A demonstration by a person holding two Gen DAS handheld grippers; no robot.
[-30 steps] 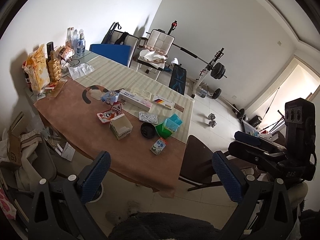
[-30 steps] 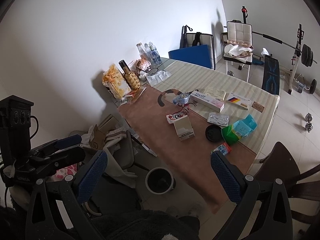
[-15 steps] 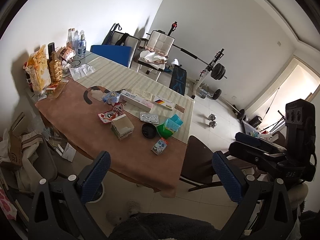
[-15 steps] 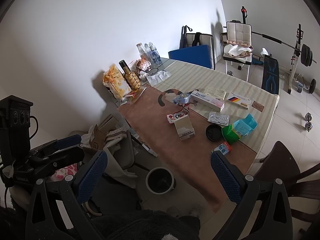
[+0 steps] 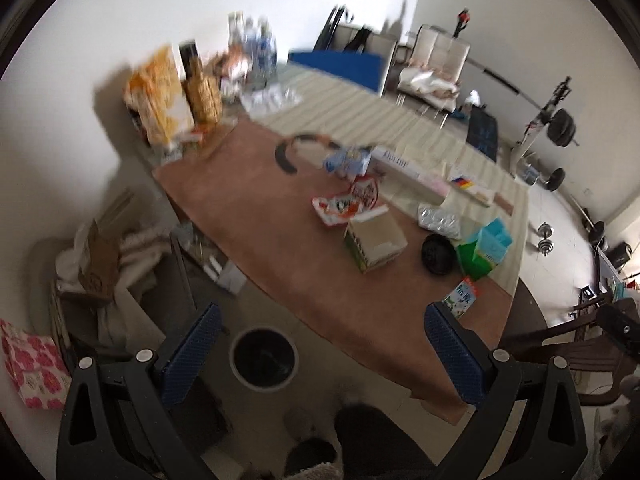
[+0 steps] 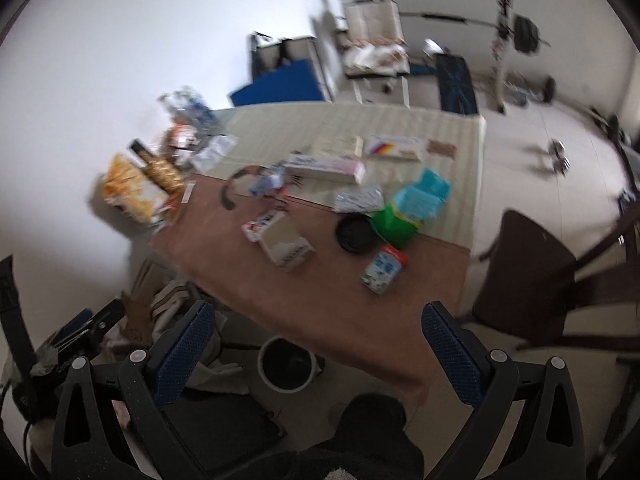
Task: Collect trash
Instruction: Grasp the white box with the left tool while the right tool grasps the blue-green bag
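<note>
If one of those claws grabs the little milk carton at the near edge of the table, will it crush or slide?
The milk carton lies on its side, so it probably won't tip or roll on its flat faces. It looks like thin card, so it may dent if squeezed hard, especially if empty. It is small, so likely light, and a push could slide it over the table edge.
</note>
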